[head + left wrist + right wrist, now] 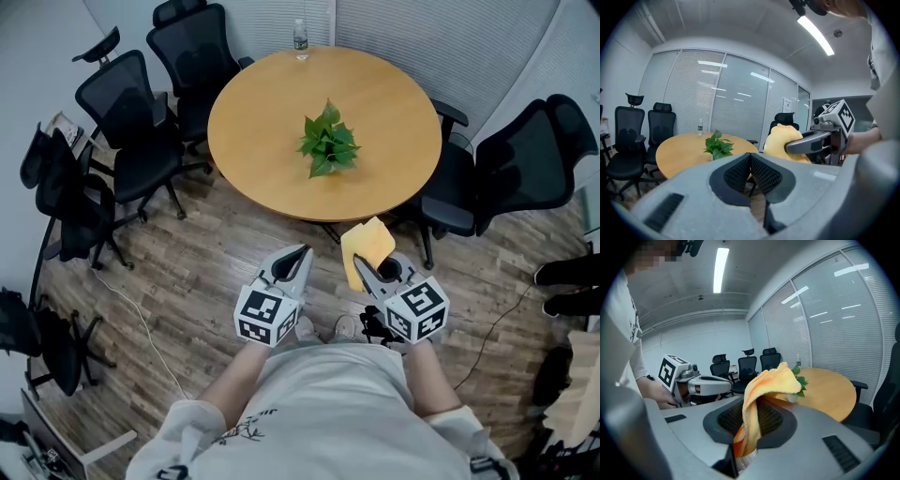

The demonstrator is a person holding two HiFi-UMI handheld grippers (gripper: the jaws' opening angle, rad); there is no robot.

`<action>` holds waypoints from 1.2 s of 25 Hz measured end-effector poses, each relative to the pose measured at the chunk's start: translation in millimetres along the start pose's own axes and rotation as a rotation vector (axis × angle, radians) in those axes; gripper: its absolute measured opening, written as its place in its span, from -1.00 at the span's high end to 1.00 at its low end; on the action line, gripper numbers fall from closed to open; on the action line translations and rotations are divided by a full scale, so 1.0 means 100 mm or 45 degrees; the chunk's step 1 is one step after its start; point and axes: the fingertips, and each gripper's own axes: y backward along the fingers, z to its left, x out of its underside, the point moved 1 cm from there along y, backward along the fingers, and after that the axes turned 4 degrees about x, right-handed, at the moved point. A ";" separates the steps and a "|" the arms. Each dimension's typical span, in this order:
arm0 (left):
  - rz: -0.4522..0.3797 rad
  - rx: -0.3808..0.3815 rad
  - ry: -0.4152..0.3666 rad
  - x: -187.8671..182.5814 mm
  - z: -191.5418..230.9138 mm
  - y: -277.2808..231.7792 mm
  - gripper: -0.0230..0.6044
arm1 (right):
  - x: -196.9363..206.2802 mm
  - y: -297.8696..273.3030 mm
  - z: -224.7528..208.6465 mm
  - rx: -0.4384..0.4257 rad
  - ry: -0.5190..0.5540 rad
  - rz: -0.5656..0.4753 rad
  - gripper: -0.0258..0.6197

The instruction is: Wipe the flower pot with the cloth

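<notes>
Seen from above, a round wooden table (384, 183) fills the upper centre, standing on a wood-plank floor (187, 272) and ringed by black office chairs (141, 122). The flower pot (328, 150) with its leafy plant stands mid-table, and a water bottle (300, 39) stands at the top edge. Lower centre, the left gripper (300, 253) is clenched and empty. The right gripper (361, 267) grasps a yellow cloth (367, 244), just short of the table.

Head overhead, gripper views level (plant (328, 142) shared)
</notes>
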 end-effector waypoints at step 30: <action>0.019 0.066 0.015 0.08 0.49 -0.23 0.89 | 0.00 -0.43 -0.27 0.093 -0.106 -0.015 0.74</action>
